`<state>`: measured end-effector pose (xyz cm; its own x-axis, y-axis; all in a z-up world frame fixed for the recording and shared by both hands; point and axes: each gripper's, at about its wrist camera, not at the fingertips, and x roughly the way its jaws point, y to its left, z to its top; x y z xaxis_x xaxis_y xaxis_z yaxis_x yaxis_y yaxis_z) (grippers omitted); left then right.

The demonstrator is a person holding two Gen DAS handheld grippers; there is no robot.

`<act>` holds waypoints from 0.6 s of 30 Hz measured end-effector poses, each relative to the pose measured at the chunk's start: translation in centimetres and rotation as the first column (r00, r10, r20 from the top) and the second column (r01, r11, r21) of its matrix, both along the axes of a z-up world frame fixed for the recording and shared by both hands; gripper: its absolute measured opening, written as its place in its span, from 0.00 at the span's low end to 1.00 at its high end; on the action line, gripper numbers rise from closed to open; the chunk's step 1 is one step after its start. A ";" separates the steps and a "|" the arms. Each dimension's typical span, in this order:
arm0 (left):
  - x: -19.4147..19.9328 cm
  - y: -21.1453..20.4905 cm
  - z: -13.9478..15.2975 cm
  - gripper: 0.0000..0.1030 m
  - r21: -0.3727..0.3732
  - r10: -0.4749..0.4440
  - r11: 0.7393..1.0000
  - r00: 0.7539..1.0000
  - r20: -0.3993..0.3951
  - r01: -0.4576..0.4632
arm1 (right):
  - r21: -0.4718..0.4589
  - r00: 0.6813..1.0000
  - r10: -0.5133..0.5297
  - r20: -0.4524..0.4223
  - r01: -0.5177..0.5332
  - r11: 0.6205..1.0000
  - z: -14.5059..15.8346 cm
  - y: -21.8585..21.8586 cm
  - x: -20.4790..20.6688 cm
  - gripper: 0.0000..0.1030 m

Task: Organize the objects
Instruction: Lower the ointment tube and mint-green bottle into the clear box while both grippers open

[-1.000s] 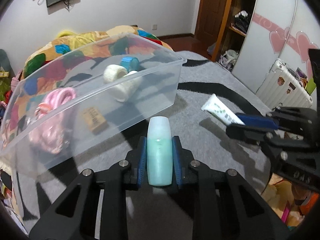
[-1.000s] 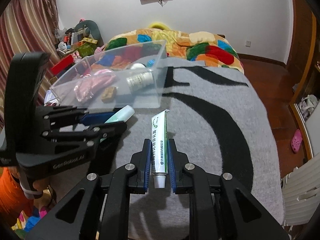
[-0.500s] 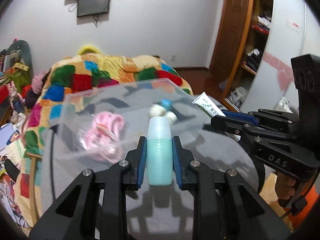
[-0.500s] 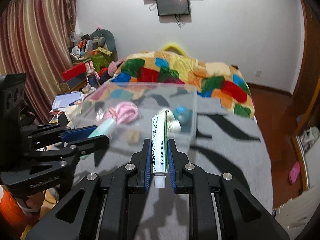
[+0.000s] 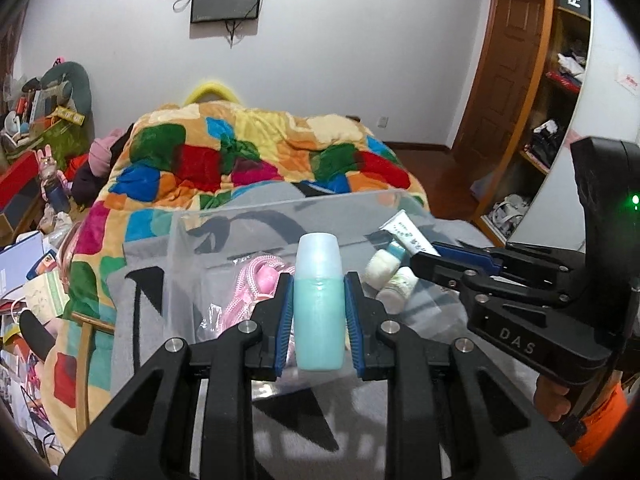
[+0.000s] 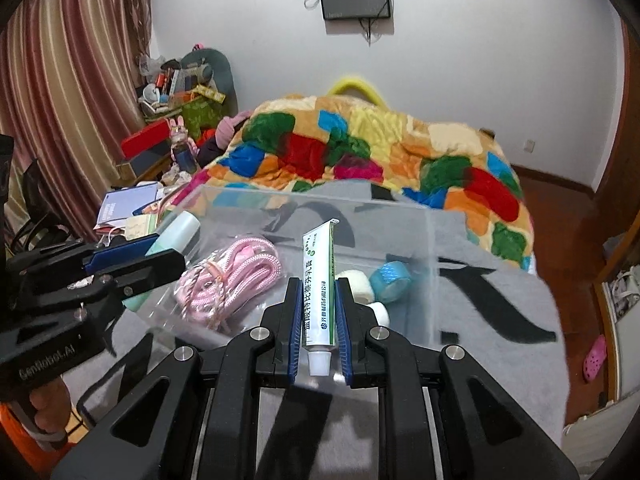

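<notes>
the teal bottle (image 5: 319, 300) hides part of the pink cord bundle (image 5: 250, 284) behind it. small print on the ointment tube (image 6: 319, 292) is too fine to read. the clear bin (image 6: 430, 248) near wall is covered by both grippers' frames.

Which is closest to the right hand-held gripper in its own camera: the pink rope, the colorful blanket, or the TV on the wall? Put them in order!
From the right hand-held gripper:
1. Pink rope, just left, inside the clear bin.
2. Colorful blanket, beyond the bin.
3. TV, high on the back wall.
</notes>
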<state>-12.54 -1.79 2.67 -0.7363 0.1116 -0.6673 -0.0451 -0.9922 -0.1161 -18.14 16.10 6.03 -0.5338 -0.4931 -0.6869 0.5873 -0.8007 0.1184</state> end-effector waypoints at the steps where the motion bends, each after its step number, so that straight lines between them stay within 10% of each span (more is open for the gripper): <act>1: -0.5 -0.1 -0.4 0.24 0.000 0.003 1.000 1.000 0.012 -0.003 | 0.003 1.000 0.001 0.011 -0.001 1.000 -0.3 -0.3 -0.3 0.14; 18: -1.9 -0.5 -3.8 0.24 0.034 0.007 0.999 0.995 0.100 -0.011 | 0.066 0.995 0.034 0.095 -0.040 0.997 -3.5 -2.4 -2.2 0.19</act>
